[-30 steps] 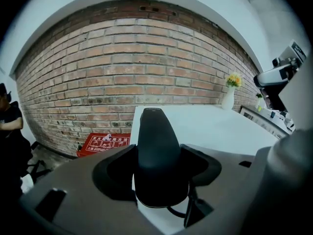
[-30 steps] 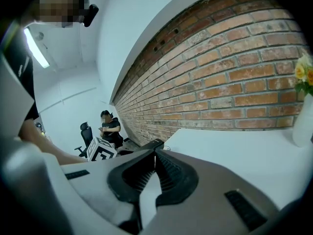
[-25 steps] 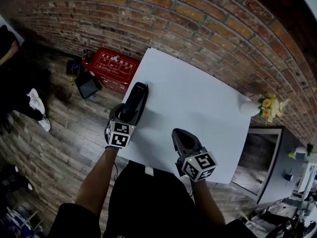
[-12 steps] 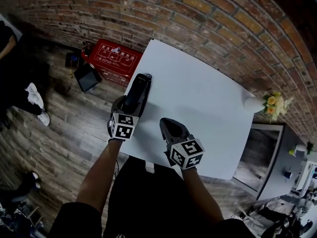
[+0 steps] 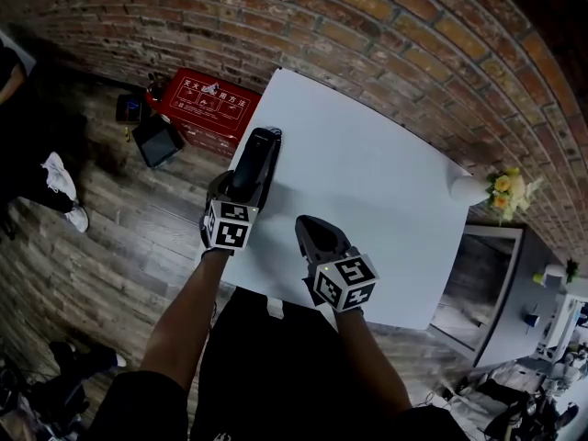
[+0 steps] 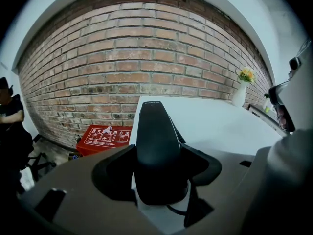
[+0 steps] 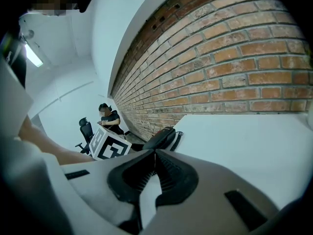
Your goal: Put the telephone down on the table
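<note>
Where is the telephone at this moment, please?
In the head view the telephone is on the left, gripped in the left claw at the left edge of the white table, with the red box nearby off that edge.

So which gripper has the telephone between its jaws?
The left gripper: its jaws clamp the black telephone. The right gripper is shut, with nothing held.
</note>
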`<control>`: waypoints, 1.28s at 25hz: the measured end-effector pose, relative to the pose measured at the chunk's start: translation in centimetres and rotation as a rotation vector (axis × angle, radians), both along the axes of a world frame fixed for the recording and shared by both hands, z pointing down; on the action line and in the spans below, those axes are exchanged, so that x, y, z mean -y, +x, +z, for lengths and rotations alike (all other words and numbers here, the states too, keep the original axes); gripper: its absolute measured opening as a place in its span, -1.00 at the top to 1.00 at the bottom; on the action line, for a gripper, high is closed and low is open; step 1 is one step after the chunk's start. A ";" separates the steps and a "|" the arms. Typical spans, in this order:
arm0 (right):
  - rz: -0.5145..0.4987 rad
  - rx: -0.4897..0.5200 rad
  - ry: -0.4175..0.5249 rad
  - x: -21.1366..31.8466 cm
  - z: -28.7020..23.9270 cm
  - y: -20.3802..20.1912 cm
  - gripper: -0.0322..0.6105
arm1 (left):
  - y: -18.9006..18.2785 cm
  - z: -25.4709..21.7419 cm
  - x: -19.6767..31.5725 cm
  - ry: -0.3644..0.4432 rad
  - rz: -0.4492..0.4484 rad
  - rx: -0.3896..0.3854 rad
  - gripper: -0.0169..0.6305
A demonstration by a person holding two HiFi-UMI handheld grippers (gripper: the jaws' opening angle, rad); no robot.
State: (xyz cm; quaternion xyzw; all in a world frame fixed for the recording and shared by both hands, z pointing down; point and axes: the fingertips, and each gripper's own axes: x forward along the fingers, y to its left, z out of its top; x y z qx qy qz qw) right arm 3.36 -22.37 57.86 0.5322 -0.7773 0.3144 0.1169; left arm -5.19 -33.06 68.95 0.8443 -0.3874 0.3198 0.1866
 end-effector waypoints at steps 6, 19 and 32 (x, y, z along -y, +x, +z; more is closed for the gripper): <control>-0.003 0.003 -0.003 0.0 0.0 0.2 0.83 | -0.3 0.9 -0.1 -0.017 -0.005 0.028 0.07; -0.012 0.004 0.005 -0.4 -0.3 0.9 0.83 | -0.4 1.4 -0.4 -0.017 0.012 0.053 -0.11; -0.081 0.005 0.063 -1.4 -2.1 1.3 0.83 | -0.4 -3.6 -2.6 0.065 0.036 0.034 -0.15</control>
